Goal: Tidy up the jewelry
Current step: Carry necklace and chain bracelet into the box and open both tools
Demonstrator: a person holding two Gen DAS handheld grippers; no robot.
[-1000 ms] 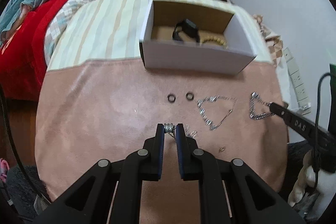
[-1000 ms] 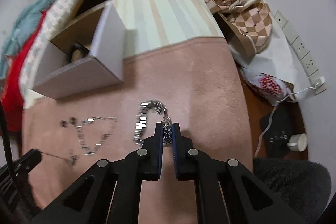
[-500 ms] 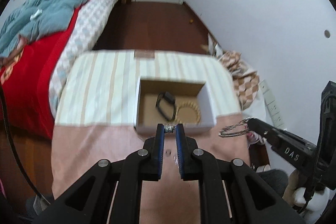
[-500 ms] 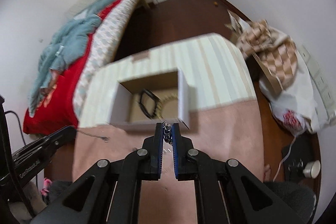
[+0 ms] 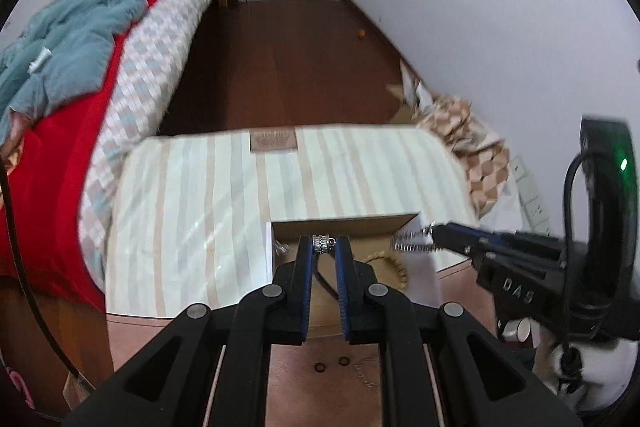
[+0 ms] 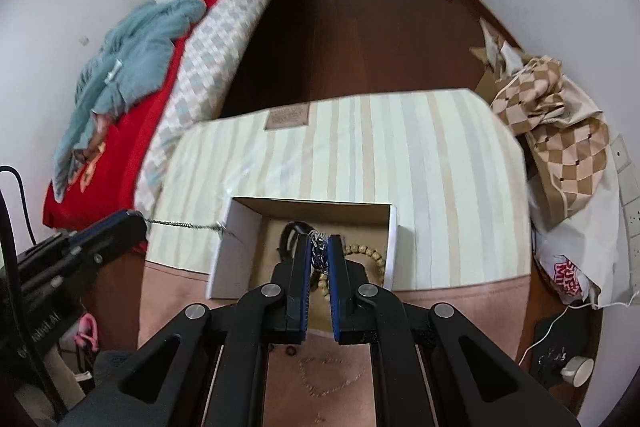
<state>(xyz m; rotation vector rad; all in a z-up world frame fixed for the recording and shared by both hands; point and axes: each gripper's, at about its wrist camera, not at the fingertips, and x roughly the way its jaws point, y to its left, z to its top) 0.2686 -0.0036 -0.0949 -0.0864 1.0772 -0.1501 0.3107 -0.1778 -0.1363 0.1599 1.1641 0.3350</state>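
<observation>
My left gripper is shut on a small silver bead with a thin chain, held over the near left part of the open cardboard box. From the right wrist view the left gripper sits left of the box, its thin chain stretched toward the box's rim. My right gripper is shut on a chunky silver chain bracelet above the box's inside. A black band and a wooden bead bracelet lie in the box.
On the pink cloth nearer me lie a chain necklace and two black rings. A striped cloth covers the far half of the table. A bed with red bedding stands left, a checked bag right.
Both grippers have risen off the pink cloth and moved forward to the box, each carrying its piece of jewellery. The loose necklace and rings stayed on the cloth.
</observation>
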